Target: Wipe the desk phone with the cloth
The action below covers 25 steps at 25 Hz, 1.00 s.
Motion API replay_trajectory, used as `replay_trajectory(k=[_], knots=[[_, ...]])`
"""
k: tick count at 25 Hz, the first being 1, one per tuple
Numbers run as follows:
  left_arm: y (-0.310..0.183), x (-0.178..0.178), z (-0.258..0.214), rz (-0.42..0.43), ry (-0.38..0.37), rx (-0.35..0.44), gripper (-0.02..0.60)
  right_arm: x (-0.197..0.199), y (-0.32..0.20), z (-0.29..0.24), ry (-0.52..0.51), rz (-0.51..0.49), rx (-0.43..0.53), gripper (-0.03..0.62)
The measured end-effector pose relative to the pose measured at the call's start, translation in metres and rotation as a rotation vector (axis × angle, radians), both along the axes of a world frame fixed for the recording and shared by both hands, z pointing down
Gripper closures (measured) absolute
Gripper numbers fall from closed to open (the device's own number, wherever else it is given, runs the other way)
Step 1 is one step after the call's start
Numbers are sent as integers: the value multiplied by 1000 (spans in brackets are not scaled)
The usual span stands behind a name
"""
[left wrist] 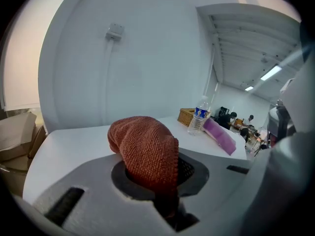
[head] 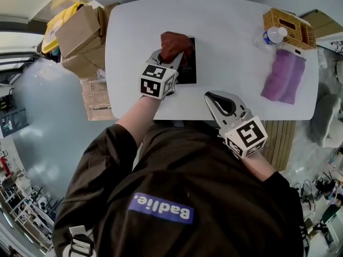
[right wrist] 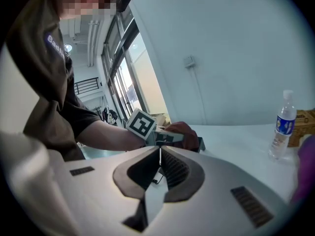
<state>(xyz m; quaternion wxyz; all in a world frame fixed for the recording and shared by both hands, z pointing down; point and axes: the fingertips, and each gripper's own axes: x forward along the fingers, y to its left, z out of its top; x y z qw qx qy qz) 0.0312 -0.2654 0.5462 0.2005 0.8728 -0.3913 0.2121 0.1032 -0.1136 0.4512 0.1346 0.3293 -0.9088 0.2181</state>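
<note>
A rust-red knitted cloth [head: 174,44] is bunched in my left gripper [head: 172,57], whose jaws are shut on it; the cloth [left wrist: 145,149] fills the space between them. It rests on the black desk phone [head: 188,68] near the table's front centre. The phone is mostly hidden under cloth and gripper. My right gripper [head: 213,99] hovers at the table's front edge, right of the phone, jaws shut and empty [right wrist: 159,150]. From the right gripper view, the left gripper [right wrist: 165,137] and cloth [right wrist: 183,132] show beyond the jaw tips.
A white table [head: 230,63] holds a purple cloth [head: 283,75], a water bottle [head: 271,36] and a wicker basket [head: 289,27] at the far right. Cardboard boxes [head: 80,36] stand off the table's left end. Other people sit far behind, in the left gripper view.
</note>
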Motion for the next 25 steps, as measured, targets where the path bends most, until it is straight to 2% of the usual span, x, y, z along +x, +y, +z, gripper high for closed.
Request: replay_trajectory(k=[4,7,14,22,25], knots=[[-16,5,12,-22,-5,-28,520,6,-5,4,0,-1,-5,563],[-9,6,25,-30,-6,-57,522,10,-4,9,4,3,-18,563],[41,1,54,-22,3,-147,520,7,0,11,7,-9,-18,563],[111,7,87,58,-27,-255,520,4,8,9,13,-14,-17,563],[125,9,88,87,-38,-272,522,3,9,6,10,-14,-9,563]])
